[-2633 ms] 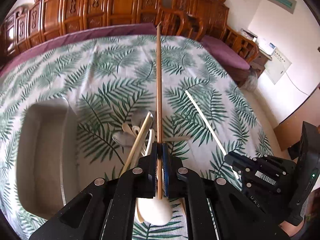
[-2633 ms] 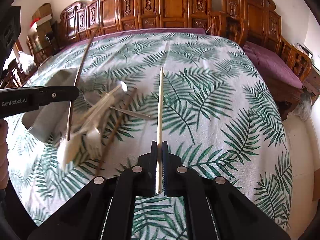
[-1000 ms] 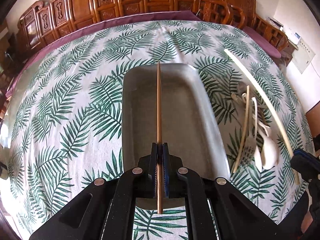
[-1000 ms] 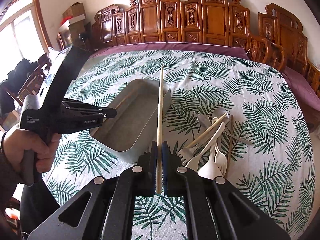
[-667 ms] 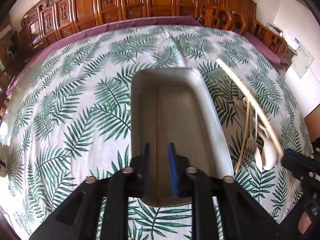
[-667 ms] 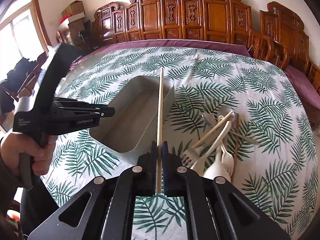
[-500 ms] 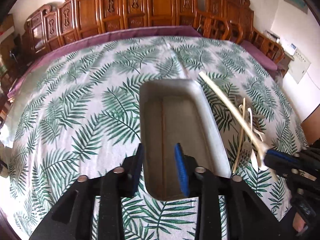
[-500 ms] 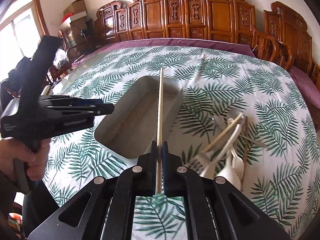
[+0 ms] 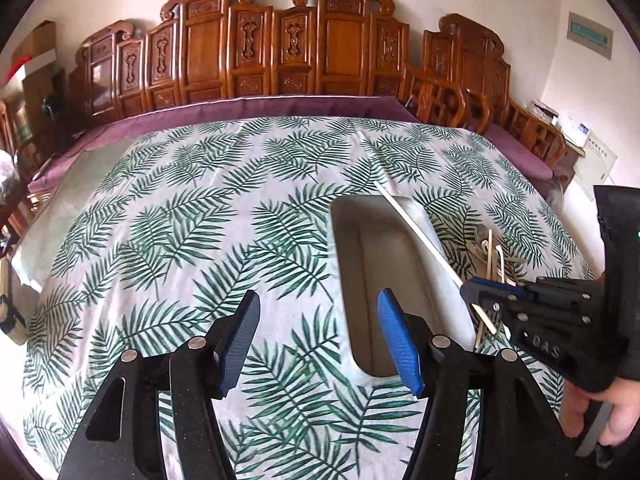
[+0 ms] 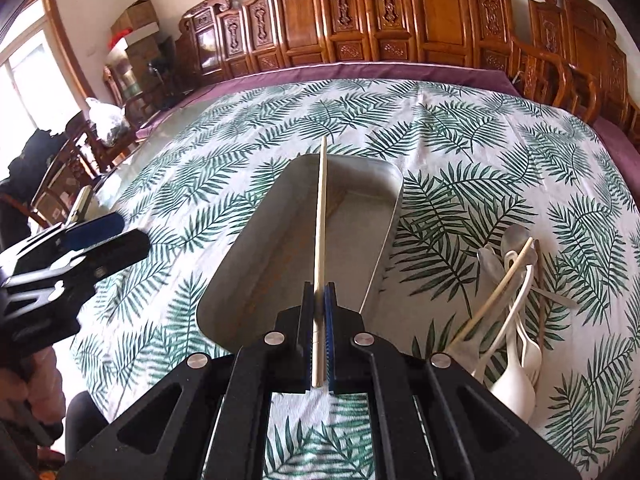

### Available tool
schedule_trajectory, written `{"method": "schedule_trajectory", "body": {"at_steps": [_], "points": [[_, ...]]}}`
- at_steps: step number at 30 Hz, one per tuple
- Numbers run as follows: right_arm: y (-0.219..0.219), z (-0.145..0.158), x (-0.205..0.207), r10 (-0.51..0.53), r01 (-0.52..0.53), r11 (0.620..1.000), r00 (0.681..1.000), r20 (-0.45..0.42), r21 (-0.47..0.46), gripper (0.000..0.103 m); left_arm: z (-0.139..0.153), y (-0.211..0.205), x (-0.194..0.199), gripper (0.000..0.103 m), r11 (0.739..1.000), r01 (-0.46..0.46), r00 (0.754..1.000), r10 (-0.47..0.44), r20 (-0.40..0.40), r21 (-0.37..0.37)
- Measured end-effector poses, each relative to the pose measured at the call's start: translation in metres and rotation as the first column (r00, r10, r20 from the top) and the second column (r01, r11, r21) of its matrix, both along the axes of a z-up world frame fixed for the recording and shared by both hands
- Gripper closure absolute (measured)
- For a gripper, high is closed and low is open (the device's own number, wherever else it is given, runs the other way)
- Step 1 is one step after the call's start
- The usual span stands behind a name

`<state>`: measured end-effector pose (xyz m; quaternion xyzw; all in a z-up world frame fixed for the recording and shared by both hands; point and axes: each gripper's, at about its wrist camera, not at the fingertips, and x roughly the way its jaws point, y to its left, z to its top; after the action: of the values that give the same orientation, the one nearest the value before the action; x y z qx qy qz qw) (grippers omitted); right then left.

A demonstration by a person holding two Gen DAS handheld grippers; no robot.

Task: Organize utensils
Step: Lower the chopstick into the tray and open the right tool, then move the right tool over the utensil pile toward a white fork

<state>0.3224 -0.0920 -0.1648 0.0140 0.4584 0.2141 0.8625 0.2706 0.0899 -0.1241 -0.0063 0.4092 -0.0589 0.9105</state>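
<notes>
The table (image 9: 168,208) wears a palm-leaf cloth; its near edge is cut off below both views by the black gripper frames, and carved wooden chairs (image 10: 360,20) line its far side. A metal tray (image 10: 376,264) lies lengthwise, near to far, right of centre in the left wrist view; its near end is hidden behind the right gripper (image 10: 319,340) in that gripper's own view. A thin brown streak on the tray floor may be a dark chopstick, but it is too faint to tell. The utensil pile (image 10: 512,304), white spoons, forks and sticks, lies on the cloth just right of the tray, partly tangled so single pieces are hard to sort out.

The right gripper's jaws are pinched on a pale chopstick (image 10: 321,216), which hangs above the tray, its long axis running along the tray with the tip pointing far. The left gripper (image 9: 318,338) hovers over the cloth left of the tray, jaws spread wide with nothing between them.
</notes>
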Motion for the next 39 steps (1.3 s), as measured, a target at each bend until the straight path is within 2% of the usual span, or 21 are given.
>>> {"method": "schedule_trajectory", "body": {"at_steps": [5,14,15,18,21,25,32,39], "points": [[0.006,-0.006,0.009,-0.02,0.02,1.0,1.0,-0.02,0.001,0.096,-0.002,0.012,-0.002,0.044,1.0,-0.014,1.0,0.014,-0.002,-0.016],[0.006,-0.002,-0.001,0.032,-0.032,0.999,0.999,0.007,0.003,0.095,-0.008,0.014,-0.009,0.044,1.0,-0.007,1.0,0.007,-0.011,-0.01],[0.002,-0.001,-0.004,0.033,-0.033,0.999,0.999,0.013,0.004,0.095,-0.008,0.012,-0.009,0.044,1.0,-0.002,1.0,0.002,-0.011,-0.01],[-0.014,0.008,-0.012,0.034,-0.034,0.999,0.999,0.04,-0.005,0.095,-0.005,0.005,-0.013,0.033,1.0,0.012,1.0,-0.011,0.005,-0.011],[-0.037,0.017,-0.024,0.033,-0.032,0.999,0.997,0.073,-0.022,0.095,-0.003,-0.004,-0.016,0.032,1.0,0.03,0.999,-0.03,0.017,-0.003],[-0.065,0.025,-0.038,0.026,-0.02,0.998,0.993,0.112,-0.054,0.095,-0.001,-0.02,-0.022,0.022,0.998,0.059,0.998,-0.059,0.037,0.004],[-0.119,0.029,-0.052,-0.015,0.032,0.993,0.988,0.153,-0.11,0.095,0.001,-0.051,-0.028,0.018,0.995,0.102,0.993,-0.102,0.051,-0.003],[-0.152,0.014,-0.055,-0.053,0.067,0.992,0.99,0.129,-0.107,0.095,0.0,-0.08,-0.035,0.017,0.99,0.139,0.989,-0.138,0.056,-0.009]]}}
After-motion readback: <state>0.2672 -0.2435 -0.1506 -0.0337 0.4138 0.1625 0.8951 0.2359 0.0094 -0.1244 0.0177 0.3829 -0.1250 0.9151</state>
